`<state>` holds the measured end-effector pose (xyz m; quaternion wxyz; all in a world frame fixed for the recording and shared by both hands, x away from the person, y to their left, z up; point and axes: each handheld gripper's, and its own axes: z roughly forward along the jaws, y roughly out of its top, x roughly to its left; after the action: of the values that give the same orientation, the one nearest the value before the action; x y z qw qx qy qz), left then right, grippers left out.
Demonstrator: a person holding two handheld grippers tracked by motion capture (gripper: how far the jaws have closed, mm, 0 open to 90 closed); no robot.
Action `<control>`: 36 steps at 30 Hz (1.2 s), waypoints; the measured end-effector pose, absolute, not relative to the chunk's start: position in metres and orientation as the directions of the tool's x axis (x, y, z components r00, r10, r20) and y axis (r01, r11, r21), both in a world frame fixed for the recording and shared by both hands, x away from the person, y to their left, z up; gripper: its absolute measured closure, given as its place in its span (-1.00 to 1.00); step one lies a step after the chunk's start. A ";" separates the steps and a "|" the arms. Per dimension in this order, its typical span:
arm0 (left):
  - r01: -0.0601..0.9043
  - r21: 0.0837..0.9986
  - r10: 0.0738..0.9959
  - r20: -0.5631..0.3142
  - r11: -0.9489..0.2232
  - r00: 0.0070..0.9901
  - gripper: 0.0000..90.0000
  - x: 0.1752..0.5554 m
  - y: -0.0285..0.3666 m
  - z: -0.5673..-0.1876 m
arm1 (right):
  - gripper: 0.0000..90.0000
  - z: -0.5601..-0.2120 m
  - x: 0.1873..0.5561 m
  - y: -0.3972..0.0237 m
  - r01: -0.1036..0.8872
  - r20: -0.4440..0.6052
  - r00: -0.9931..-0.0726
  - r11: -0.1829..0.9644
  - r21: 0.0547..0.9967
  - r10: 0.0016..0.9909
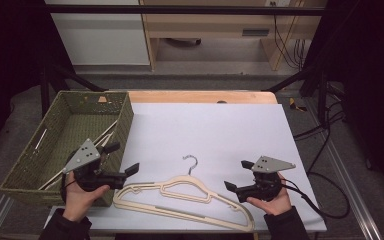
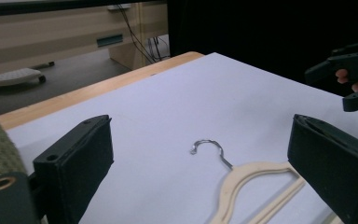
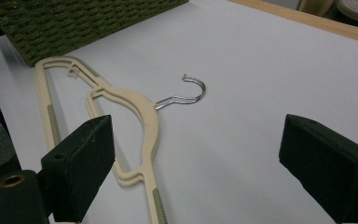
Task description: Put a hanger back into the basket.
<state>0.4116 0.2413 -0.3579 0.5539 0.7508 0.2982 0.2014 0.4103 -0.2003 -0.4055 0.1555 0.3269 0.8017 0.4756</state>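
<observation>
Nearest the table edge, both hands cup their grippers from below. Right gripper (image 1: 234,188) points left at the hanger (image 1: 180,196), jaws spread and empty. Left gripper (image 1: 121,160) points right beside the basket (image 1: 125,117), jaws apart, holding nothing. Between them the hanger lies flat on the white sheet (image 1: 220,130), hook (image 1: 191,161) pointing away.

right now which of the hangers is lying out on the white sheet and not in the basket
The cream hanger with the metal hook, flat on the white sheet between the two grippers. The other hangers lie inside the green woven basket at the table's left.
</observation>
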 end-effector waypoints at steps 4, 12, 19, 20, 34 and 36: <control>0.246 0.948 0.663 -0.052 -0.203 0.747 -0.84 0.410 0.233 -0.369 | -0.77 -0.408 0.410 -0.198 0.391 0.060 -0.740 0.357 0.848 0.670; 0.266 0.927 0.641 -0.036 -0.266 0.767 -0.85 0.410 0.219 -0.387 | -0.75 -0.417 0.413 -0.191 0.410 0.057 -0.757 0.406 0.817 0.651; 0.291 0.913 0.634 -0.047 -0.287 0.772 -0.85 0.411 0.215 -0.397 | -0.71 -0.426 0.415 -0.184 0.432 0.068 -0.771 0.442 0.786 0.633; 0.295 0.912 0.635 -0.050 -0.286 0.771 -0.85 0.411 0.215 -0.398 | -0.71 -0.427 0.415 -0.183 0.431 0.065 -0.774 0.450 0.782 0.629; 0.332 0.885 0.629 -0.059 -0.326 0.775 -0.85 0.416 0.207 -0.415 | -0.27 -0.447 0.419 -0.170 0.429 0.066 -0.825 0.546 0.719 0.562; 0.334 0.884 0.628 -0.060 -0.328 0.776 -0.85 0.417 0.206 -0.416 | -0.17 -0.451 0.420 -0.167 0.442 0.077 -0.828 0.561 0.700 0.555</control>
<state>0.4170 0.2061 -0.4160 0.4957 0.8013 0.3003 0.1485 0.4201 -0.1669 -0.4509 0.0762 0.2831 0.8802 0.3732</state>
